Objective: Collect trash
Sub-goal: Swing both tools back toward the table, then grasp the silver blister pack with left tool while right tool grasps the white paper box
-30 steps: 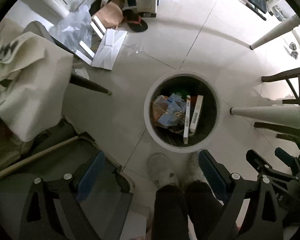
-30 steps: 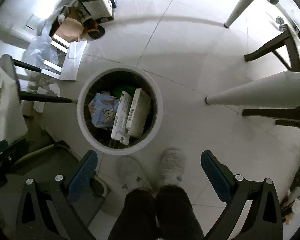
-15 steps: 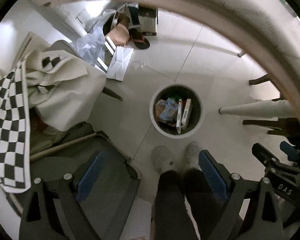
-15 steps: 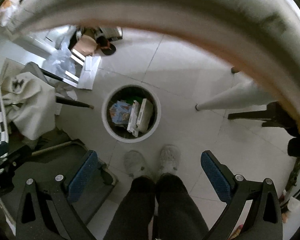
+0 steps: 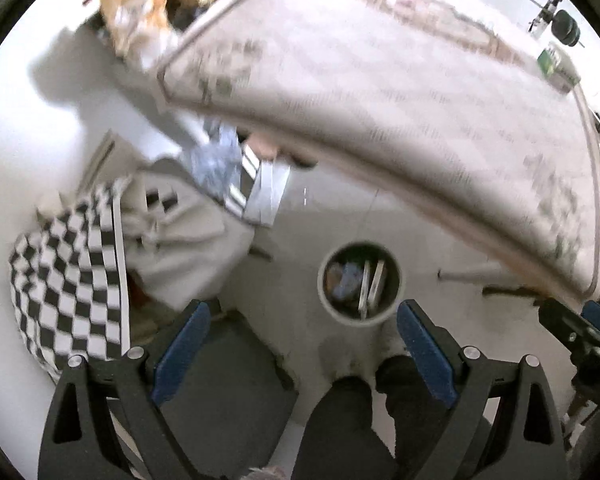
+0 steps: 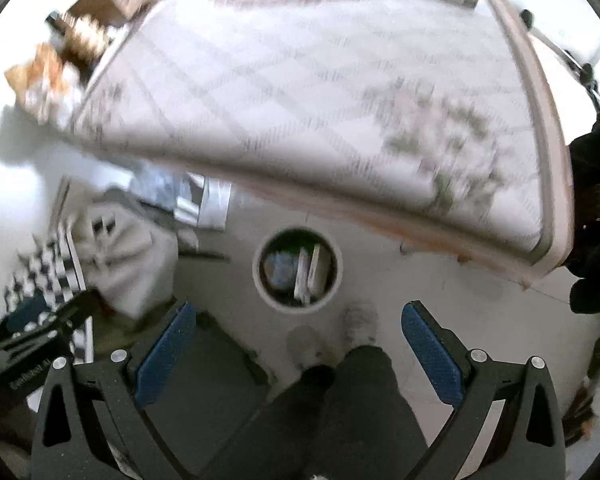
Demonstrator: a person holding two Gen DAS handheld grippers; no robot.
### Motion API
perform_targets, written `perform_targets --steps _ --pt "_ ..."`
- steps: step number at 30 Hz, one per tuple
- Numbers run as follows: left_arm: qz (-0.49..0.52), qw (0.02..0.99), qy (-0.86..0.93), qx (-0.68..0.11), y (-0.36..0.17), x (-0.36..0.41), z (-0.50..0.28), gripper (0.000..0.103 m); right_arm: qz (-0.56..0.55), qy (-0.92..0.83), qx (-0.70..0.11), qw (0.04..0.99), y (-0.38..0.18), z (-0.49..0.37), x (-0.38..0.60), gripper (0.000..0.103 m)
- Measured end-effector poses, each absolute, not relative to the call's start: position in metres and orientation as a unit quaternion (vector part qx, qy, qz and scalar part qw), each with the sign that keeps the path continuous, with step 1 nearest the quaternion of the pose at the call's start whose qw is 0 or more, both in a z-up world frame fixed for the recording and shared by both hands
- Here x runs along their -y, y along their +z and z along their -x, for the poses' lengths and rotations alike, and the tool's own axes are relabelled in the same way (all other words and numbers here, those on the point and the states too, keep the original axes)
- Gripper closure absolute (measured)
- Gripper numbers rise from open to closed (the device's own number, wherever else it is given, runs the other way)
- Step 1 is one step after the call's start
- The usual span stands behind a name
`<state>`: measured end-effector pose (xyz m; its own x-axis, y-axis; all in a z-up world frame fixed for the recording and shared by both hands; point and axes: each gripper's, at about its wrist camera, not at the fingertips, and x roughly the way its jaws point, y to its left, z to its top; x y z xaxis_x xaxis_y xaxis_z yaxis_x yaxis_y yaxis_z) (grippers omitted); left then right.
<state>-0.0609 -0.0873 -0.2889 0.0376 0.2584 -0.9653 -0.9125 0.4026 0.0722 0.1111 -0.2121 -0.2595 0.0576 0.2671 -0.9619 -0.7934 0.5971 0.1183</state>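
Rising fast compared to a second ago, both cameras now clear the table edge, so the bin [image 5: 359, 283], full of boxes and wrappers, sits small on the floor below and the patterned tabletop [image 5: 380, 80] fills the view. Left gripper [image 5: 300, 354] and right gripper [image 6: 300, 350] both hang spread wide, holding nothing. I'd guess the hunt's on for more trash like that green-labelled box [image 5: 556, 65] at the far edge, with plenty of bare tabletop to cross, though blur hides details.

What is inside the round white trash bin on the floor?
The trash bin holds two flat white boxes on edge and a blue printed wrapper. Whatever lies beneath them is covered.
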Motion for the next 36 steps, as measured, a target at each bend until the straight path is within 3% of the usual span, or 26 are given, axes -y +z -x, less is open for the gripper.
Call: perform_targets --steps 7,14,22,31,33,34,36 --pt "0.273 0.682 0.448 -0.509 -0.253 0.029 -0.037 0.007 0.198 0.338 -0.558 0.731 -0.210 -0.216 0.160 0.000" --pt "0.270 0.680 0.436 -0.524 -0.263 -0.052 -0.156 0.007 0.178 0.277 -0.558 0.762 -0.193 -0.392 0.090 0.000" --pt "0.319 0.653 0.380 -0.573 -0.324 -0.139 -0.284 0.007 0.197 0.241 -0.577 0.755 -0.218 -0.552 -0.003 0.000" --pt "0.325 0.665 0.338 -0.582 -0.326 -0.191 -0.374 0.007 0.243 0.240 -0.625 0.702 -0.270 -0.616 -0.062 0.000" --pt "0.287 0.686 0.313 -0.591 -0.319 -0.195 -0.397 0.007 0.237 0.248 -0.636 0.691 -0.276 -0.623 -0.063 0.007" --pt "0.246 0.699 0.297 -0.603 -0.316 -0.194 -0.411 0.007 0.240 0.249 -0.638 0.688 -0.278 -0.625 -0.064 0.021" --pt "0.165 0.715 0.257 -0.629 -0.315 -0.190 -0.433 0.007 0.240 0.254 -0.639 0.685 -0.278 -0.632 -0.062 0.024"
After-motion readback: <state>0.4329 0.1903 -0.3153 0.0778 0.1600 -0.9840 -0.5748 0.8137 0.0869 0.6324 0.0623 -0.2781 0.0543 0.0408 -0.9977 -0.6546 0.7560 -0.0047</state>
